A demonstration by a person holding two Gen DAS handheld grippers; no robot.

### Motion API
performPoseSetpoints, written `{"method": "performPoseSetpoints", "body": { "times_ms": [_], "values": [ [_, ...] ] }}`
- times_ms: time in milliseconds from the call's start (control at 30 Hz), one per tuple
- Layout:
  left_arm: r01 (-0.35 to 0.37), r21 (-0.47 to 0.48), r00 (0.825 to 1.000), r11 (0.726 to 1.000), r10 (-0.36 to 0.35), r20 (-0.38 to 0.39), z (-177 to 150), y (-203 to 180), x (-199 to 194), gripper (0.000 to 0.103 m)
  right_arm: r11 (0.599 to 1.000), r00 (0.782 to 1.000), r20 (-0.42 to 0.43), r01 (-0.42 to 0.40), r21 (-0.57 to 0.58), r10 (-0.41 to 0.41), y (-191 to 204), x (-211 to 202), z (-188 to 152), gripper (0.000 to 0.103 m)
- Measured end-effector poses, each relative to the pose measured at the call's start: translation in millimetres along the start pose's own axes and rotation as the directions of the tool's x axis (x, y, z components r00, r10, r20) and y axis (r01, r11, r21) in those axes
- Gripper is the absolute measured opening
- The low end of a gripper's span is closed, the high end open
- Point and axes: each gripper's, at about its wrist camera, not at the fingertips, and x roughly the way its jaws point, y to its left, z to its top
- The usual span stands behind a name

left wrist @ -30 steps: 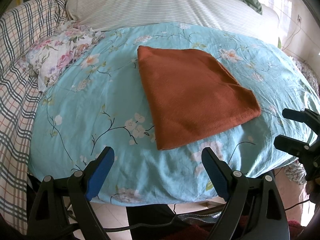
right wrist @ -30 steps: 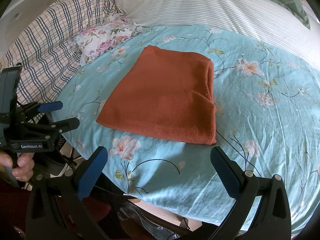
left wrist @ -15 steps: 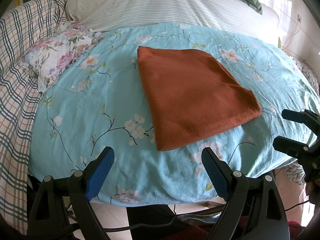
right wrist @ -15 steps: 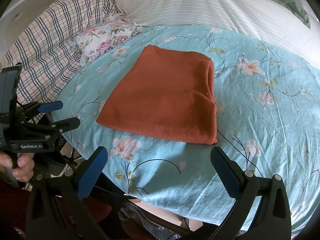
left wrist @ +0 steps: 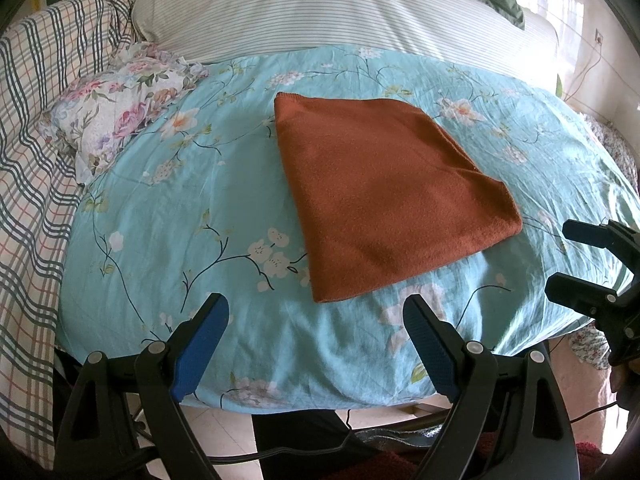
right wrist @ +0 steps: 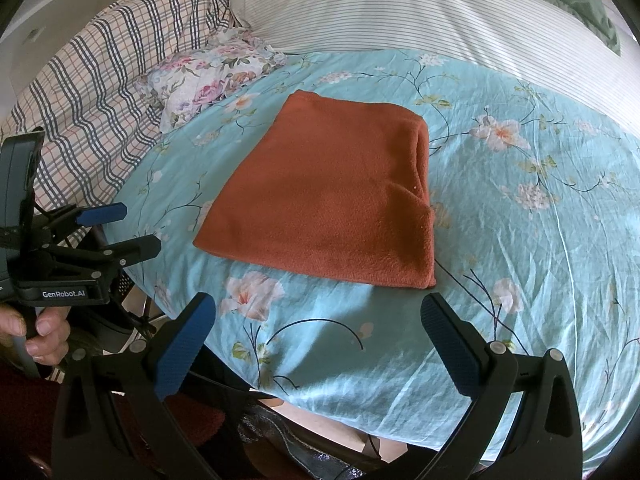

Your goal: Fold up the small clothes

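A folded rust-orange fleece garment [left wrist: 384,196] is laid flat on the turquoise floral bedsheet [left wrist: 180,200]. The left gripper [left wrist: 316,320] and right gripper [right wrist: 320,328] are held spread apart, empty, near the garment.

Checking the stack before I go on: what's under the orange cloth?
The orange cloth lies folded on the teal floral sheet. Folded layers show at its edge; anything tucked between or beneath is covered.

Floral pillow [left wrist: 116,114] beside plaid blanket [left wrist: 36,128] — striped bedding [left wrist: 340,12] behind.
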Motion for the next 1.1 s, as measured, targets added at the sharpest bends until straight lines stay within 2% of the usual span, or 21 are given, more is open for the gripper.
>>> {"method": "performPoseSetpoints", "body": {
  "times_ms": [1100],
  "values": [
    [0.000,-0.003,1.000,1.000,0.000,0.001,0.9,-1.5,-1.0,0.090,1.000,1.000,0.000,0.000,0.005,0.000,2.9,1.0,-0.3,0.102]
  ]
}}
